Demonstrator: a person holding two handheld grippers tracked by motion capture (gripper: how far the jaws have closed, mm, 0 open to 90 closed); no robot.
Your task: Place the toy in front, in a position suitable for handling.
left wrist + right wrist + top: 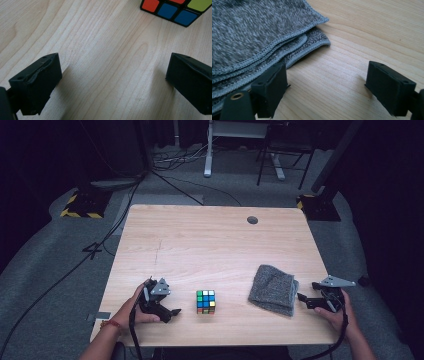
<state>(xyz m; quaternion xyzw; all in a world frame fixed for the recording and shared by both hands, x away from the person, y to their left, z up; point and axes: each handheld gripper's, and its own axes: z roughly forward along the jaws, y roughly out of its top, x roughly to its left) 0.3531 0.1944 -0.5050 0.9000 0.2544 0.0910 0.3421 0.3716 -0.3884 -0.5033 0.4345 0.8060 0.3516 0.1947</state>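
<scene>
From above, the wooden desk (215, 245) carries two things near the person's edge: a colour cube (205, 301) about midway across, and a folded grey cloth (273, 288) off to its right. The left tool (172, 312) sits low on the desk just to the left of the cube, held in the person's left hand (131, 311), its tips pointing toward the cube with a gap of bare wood between them. The right tool (303, 299) lies at the right edge of the cloth, held in the right hand (336, 314), its tips nearly at the cloth's hem. A dark round grommet (252, 220) sits in the desk's far side.

In the left gripper view, the left tool (113, 77) has its two black jaws spread wide, with only bare wood grain between them. The cube (175, 10) stands ahead and to the right, apart from both jaws, showing orange, blue and yellow-green squares along its near edge.

In the right gripper view, the right tool (325, 82) is also spread wide and pinches nothing. The cloth (259, 35) lies ahead and to the left, folded in several layers with stitched hems; its near corner reaches down to the left-hand jaw, which stands at the hem or over it, though I cannot tell if they touch. The other jaw is over bare desk (374, 37), well clear of the fabric.
</scene>
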